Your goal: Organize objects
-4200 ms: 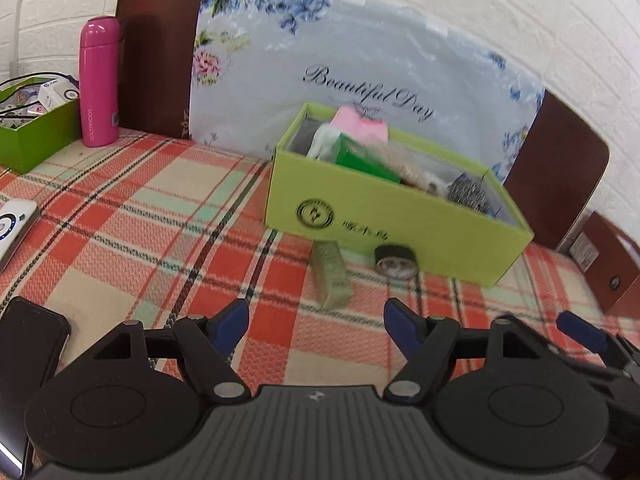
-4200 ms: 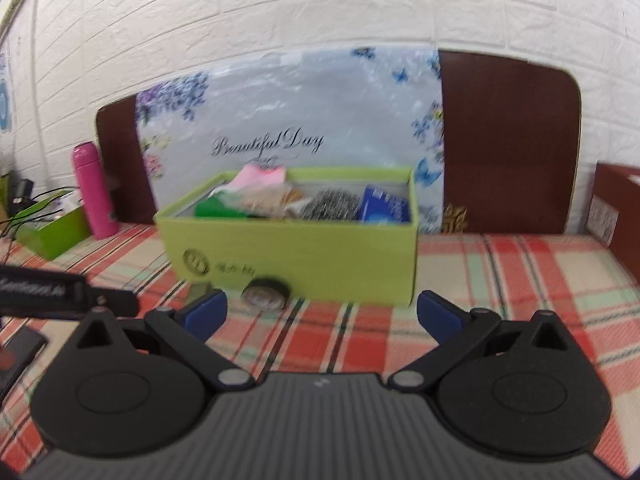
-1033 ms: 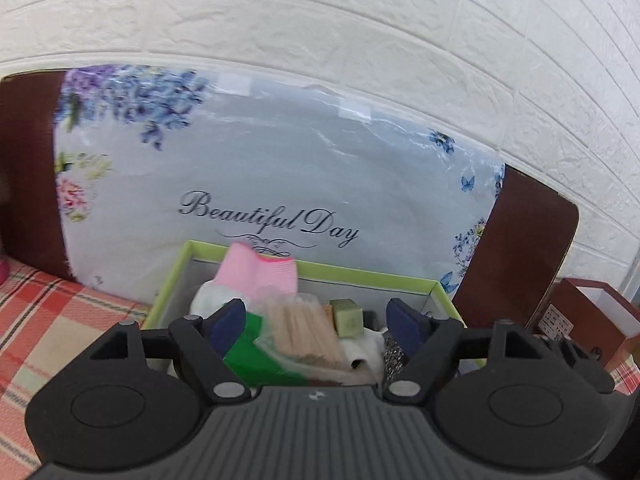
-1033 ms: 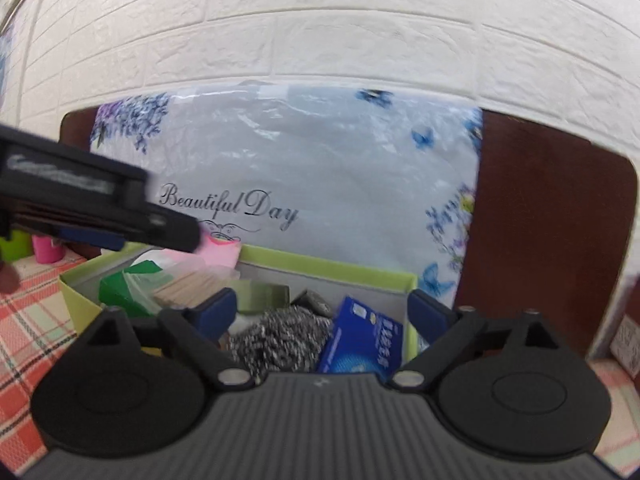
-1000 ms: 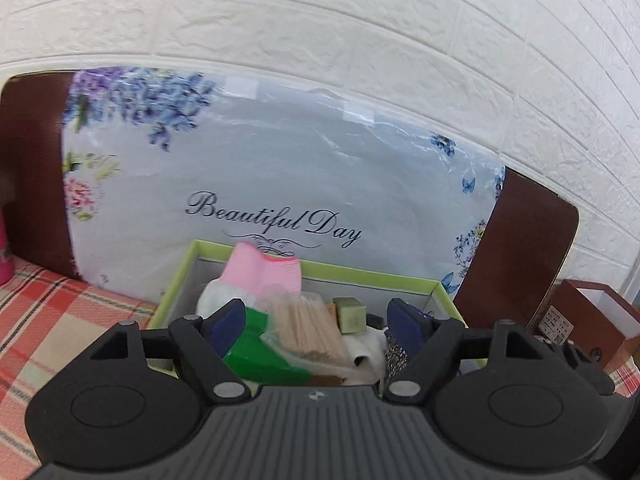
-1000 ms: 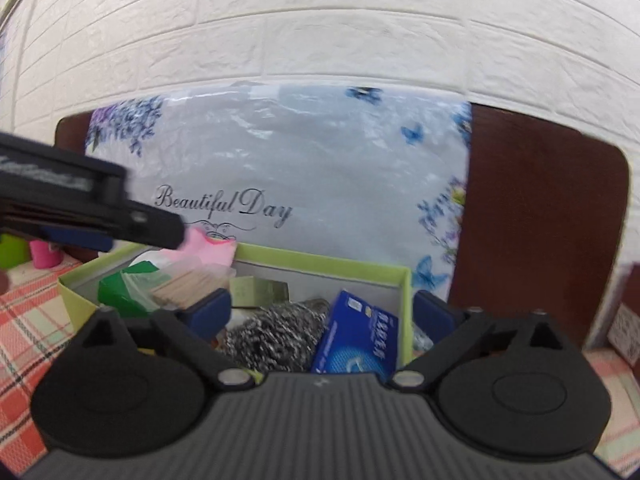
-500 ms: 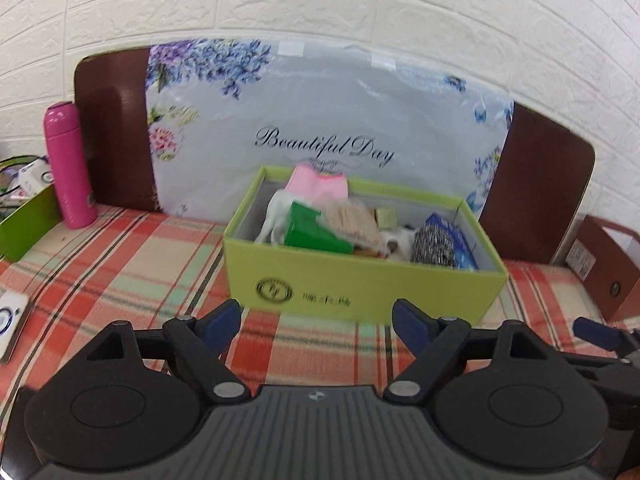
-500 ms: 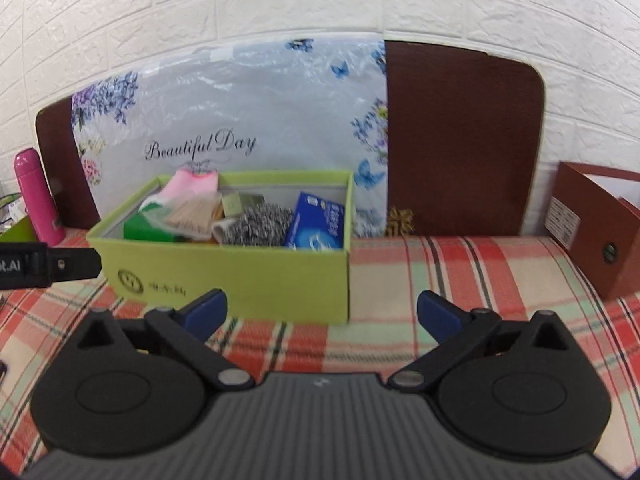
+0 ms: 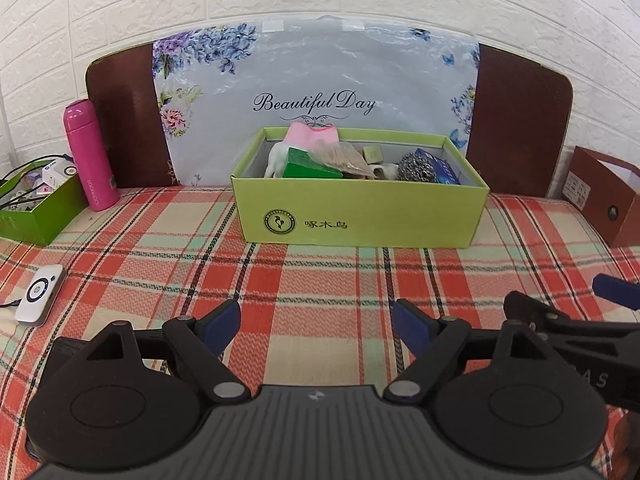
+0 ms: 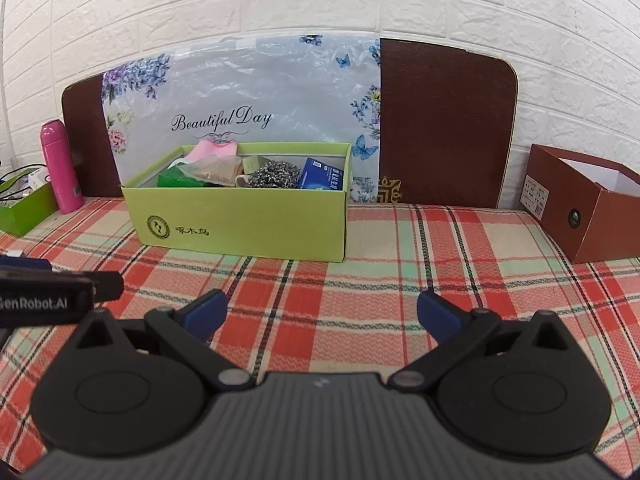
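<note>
Looks basically done from here: everything loose sits inside the green box (image 9: 360, 216) on the plaid table (image 9: 320, 280), and my left tool (image 9: 316, 322) and right tool (image 10: 322, 312) both gape empty.

Black hand-held gripper (image 9: 316, 326), blue fingertip pads (image 9: 222, 322), silver pivot screws

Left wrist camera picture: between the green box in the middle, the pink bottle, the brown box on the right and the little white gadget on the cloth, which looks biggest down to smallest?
1. Green box.
2. Brown box, partly cut off by the picture's edge, so its full size is unsure.
3. Pink bottle.
4. White gadget, which lies nearer the camera, so it may look larger than it is.
</note>
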The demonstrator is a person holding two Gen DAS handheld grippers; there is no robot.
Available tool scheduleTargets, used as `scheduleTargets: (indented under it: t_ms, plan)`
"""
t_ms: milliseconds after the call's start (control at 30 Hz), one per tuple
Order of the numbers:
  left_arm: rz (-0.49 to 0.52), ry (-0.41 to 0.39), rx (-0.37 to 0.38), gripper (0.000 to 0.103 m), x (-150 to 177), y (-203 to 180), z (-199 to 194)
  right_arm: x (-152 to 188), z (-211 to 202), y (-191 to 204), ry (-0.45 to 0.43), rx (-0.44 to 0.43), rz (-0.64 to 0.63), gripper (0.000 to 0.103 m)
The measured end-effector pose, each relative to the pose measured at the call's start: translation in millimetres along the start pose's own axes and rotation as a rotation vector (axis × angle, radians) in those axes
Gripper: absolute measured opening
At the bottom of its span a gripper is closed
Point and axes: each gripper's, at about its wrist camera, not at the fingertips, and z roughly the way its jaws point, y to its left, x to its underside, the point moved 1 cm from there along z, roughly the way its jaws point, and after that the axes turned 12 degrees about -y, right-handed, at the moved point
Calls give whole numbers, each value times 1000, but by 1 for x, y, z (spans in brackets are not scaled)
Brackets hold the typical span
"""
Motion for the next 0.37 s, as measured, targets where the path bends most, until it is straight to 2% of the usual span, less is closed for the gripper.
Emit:
scheduleTargets:
  t_ms: [367]
  plan:
    - [-9, -40, 7, 90, 5, 2, -14, 9, -7, 2, 22, 42, -17, 103]
